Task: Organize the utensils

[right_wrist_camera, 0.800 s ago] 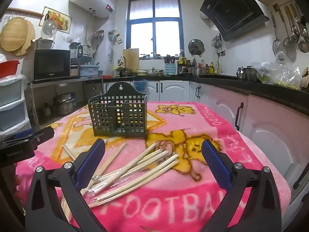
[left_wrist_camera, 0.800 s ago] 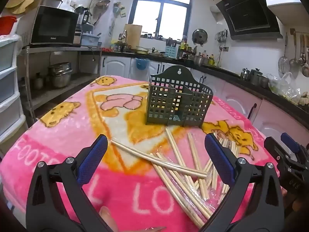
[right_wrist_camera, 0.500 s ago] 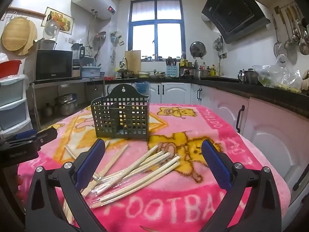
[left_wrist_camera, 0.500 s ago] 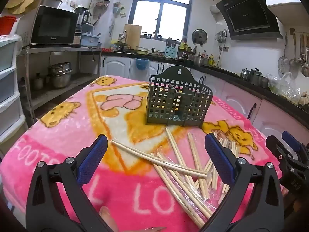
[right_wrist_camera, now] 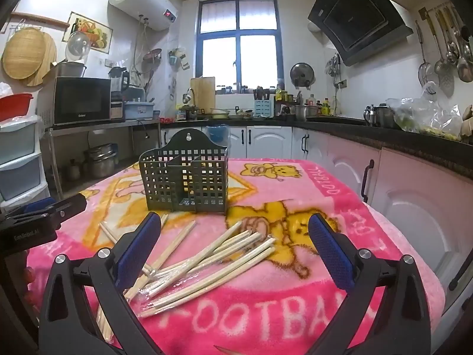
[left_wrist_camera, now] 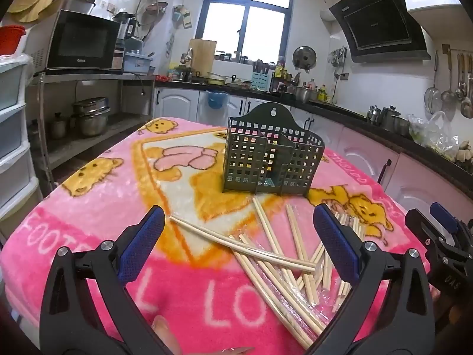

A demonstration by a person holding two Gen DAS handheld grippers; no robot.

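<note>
The left gripper (left_wrist_camera: 238, 236) and the right gripper (right_wrist_camera: 233, 244) were both held spread wide with nothing between the blue pads (left_wrist_camera: 142, 244), above the near edge of the pink blanket (left_wrist_camera: 88, 207), each angled slightly downward.

Just beyond the fingertips, the wooden chopsticks (right_wrist_camera: 207, 259) were scattered in a loose, crossed heap on the blanket, some partly lying on a clear plastic wrapper (left_wrist_camera: 295, 291). One chopstick (left_wrist_camera: 242, 244) was laid diagonally across the top of the others.

Behind the heap, the dark green perforated utensil holder (left_wrist_camera: 270, 155) was standing upright near the middle of the blanket, with inner dividers visible; no chopstick could be seen inside it.

No pick had been started, it was judged. For a clean first pick, the topmost crossing chopstick would best be taken near its middle, with the pads closed across its width, so that the sticks beneath were not dragged. The stick should then be tilted upright before being lowered into one compartment, and the light holder could be steadied by the other gripper against tipping.
</note>
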